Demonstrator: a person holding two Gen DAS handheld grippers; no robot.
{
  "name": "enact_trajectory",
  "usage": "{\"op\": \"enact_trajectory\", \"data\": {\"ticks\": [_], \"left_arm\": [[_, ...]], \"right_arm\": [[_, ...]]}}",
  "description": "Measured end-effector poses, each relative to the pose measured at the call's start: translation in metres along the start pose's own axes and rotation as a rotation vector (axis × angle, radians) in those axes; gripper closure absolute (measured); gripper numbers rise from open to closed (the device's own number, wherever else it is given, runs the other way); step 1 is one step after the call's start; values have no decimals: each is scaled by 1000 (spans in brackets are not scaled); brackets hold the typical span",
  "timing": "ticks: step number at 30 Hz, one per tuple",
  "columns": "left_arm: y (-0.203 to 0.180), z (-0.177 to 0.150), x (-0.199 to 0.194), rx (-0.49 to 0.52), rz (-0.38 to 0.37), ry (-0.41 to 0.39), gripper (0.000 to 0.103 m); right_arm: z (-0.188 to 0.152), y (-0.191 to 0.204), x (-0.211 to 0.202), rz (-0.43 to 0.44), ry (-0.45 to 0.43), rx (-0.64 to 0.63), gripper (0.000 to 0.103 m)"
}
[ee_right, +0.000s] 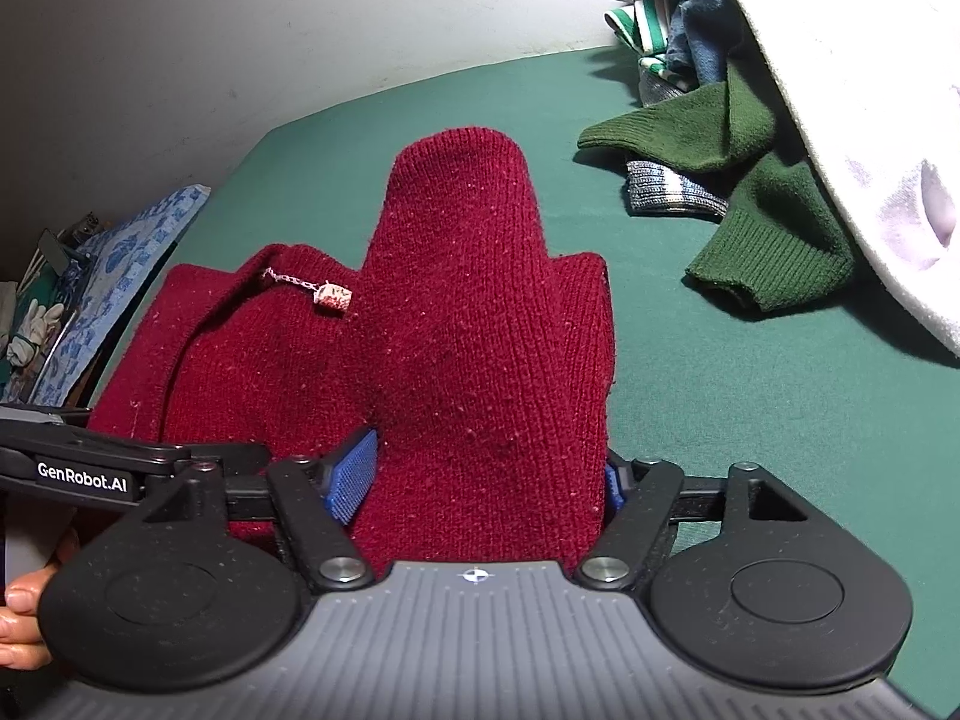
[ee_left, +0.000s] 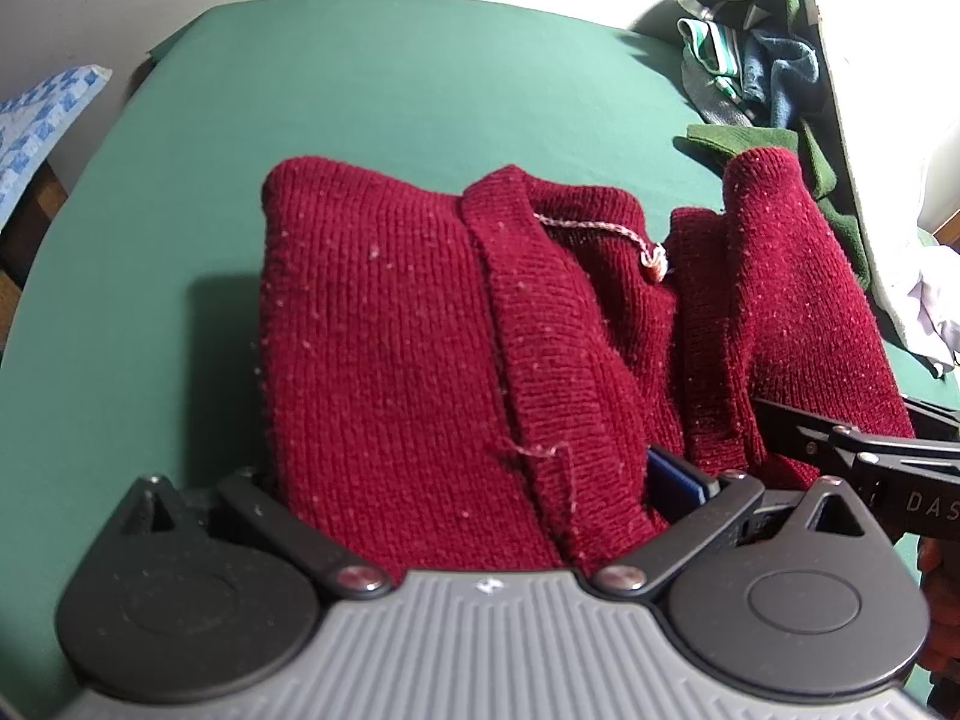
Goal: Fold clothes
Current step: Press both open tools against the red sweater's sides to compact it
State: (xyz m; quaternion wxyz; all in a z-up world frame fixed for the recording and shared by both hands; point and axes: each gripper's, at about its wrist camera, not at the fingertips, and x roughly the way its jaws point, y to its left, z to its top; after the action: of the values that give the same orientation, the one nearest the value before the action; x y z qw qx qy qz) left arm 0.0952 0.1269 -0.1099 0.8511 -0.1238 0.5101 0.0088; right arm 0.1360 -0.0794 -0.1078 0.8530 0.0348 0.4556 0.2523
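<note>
While we look down along both grippers, a green surface (ee_left: 390, 90) fills most of each view, running from the near edge up to a pale wall (ee_right: 210, 30) at twelve o'clock. On it, at the centre of both views and reaching down to six o'clock, lies a dark red knitted sweater (ee_left: 390, 330), bunched into thick folds.

In the left wrist view, at one to two o'clock, we see a pile of other clothes (ee_left: 750, 60), striped, blue and grey, with a dark green knit (ee_right: 720, 180) spilling out of it toward the sweater. A white cloth (ee_right: 870, 150) drapes over that pile at two o'clock in the right wrist view. At nine o'clock, off the edge of the surface, sits a blue and white patterned fabric (ee_left: 42, 126).

The left gripper (ee_left: 480, 492) has its fingers spread wide with the sweater's folds heaped between them; only the blue pad (ee_left: 675, 477) at four o'clock shows, and we cannot tell whether it presses the knit. The right gripper (ee_right: 486, 474) also stands wide, a tall fold of the sweater rising between its fingers; the ribbed blue pad (ee_right: 354, 474) at eight o'clock looks slightly clear of the wool, so we read it as not gripping.

A small pink and white tag (ee_right: 333, 297) on a twisted cord lies on the sweater, near its collar.
</note>
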Motion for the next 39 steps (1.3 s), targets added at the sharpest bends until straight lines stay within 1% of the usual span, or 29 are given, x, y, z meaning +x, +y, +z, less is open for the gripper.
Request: {"op": "enact_trajectory", "data": {"ticks": [5,9,16,21,25,29,32,35,37,39], "left_arm": [[-1,1,-2,0,5,-7,1],[-1,2,-2,-2,5,-9,1],[2,2,-5,4,-6,-15,1],[6,1,-8,7,-21,-24,1],[14,2,-10,-2,-56,-27,1],[20,4,-11,-17,-89,-27,1],[27,5,-12,-30,-121,-27,1],[32,5,-12,-37,-148,-30,1],[31,5,-11,-34,-144,-34,1],[32,5,-11,-35,-146,-42,1]], "right_arm": [[2,6,3,-31,7,-18,32],[4,6,4,-34,19,-27,30],[5,-1,-1,7,21,3,28],[3,-11,-3,54,9,77,25],[6,-19,-7,86,-3,133,25],[14,-15,-5,93,27,91,24],[15,-19,-6,114,32,106,24],[14,-23,-3,119,62,115,23],[14,-25,-2,124,66,128,25],[15,-26,-2,130,69,137,33]]}}
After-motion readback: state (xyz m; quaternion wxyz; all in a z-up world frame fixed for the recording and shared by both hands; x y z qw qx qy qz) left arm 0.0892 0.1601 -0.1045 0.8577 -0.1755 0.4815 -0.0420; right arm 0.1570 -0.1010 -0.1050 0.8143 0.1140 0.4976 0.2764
